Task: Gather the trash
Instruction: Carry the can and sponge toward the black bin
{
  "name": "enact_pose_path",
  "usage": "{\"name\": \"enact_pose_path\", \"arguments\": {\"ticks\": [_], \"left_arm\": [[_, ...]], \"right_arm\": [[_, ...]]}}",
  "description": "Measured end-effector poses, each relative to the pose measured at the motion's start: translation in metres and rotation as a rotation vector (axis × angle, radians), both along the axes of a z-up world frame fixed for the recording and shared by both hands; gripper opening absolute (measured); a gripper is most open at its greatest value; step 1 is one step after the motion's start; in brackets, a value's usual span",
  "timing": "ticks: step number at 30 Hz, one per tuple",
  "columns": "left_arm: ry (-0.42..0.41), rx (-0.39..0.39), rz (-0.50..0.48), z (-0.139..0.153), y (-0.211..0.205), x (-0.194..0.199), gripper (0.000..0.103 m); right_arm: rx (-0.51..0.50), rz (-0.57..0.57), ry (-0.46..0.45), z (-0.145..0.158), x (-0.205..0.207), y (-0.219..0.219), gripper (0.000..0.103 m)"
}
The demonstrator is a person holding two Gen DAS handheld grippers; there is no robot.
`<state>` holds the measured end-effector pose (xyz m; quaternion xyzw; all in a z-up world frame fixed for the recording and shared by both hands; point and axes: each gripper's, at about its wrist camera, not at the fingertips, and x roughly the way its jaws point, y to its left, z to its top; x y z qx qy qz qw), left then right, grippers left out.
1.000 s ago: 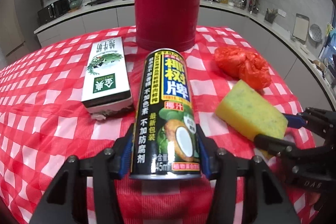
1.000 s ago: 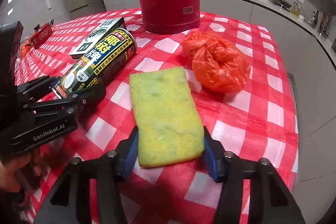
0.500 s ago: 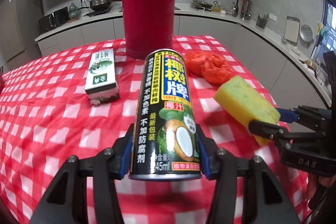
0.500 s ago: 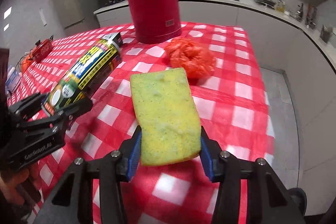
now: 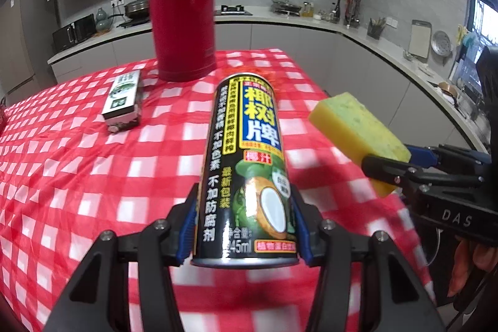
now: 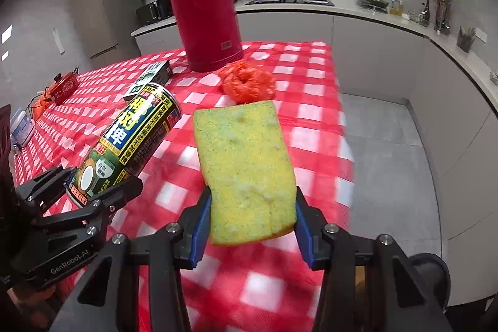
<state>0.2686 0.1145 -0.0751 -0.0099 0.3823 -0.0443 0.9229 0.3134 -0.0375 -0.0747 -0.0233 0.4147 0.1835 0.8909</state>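
Observation:
My left gripper (image 5: 244, 227) is shut on a black coconut-drink can (image 5: 247, 164) and holds it above the red checked tablecloth (image 5: 93, 170). The can also shows in the right wrist view (image 6: 130, 142). My right gripper (image 6: 250, 223) is shut on a yellow-green sponge (image 6: 246, 164), also lifted off the table; the sponge shows in the left wrist view (image 5: 358, 133) at the right. A crumpled orange plastic bag (image 6: 247, 81) lies on the cloth beyond the sponge. A green and white carton (image 5: 123, 97) lies at the left.
A tall red thermos (image 5: 182, 5) stands at the far side of the table, also seen in the right wrist view (image 6: 202, 2). The table's right edge drops to a grey floor (image 6: 389, 129). Kitchen counters (image 5: 311, 21) run behind. Small items (image 6: 62, 84) sit at the far left.
Both grippers have lifted and drawn back from the table, carrying the can and the sponge; the thermos, carton and orange bag now look farther away.

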Motion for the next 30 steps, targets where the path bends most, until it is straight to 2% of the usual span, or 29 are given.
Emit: {"name": "enact_pose_path", "arguments": {"ticks": [16, 25, 30], "left_arm": [[-0.027, -0.001, -0.150, 0.016, -0.122, -0.041, 0.053], [-0.025, -0.010, -0.240, 0.014, -0.188, -0.056, 0.053], [-0.001, -0.009, -0.289, 0.003, -0.226, -0.062, 0.053]], "right_arm": [[0.003, -0.167, -0.040, 0.028, -0.069, -0.145, 0.050], [-0.013, -0.257, -0.037, 0.029, -0.108, -0.228, 0.050], [-0.028, -0.294, -0.027, 0.022, -0.123, -0.271, 0.050]]}}
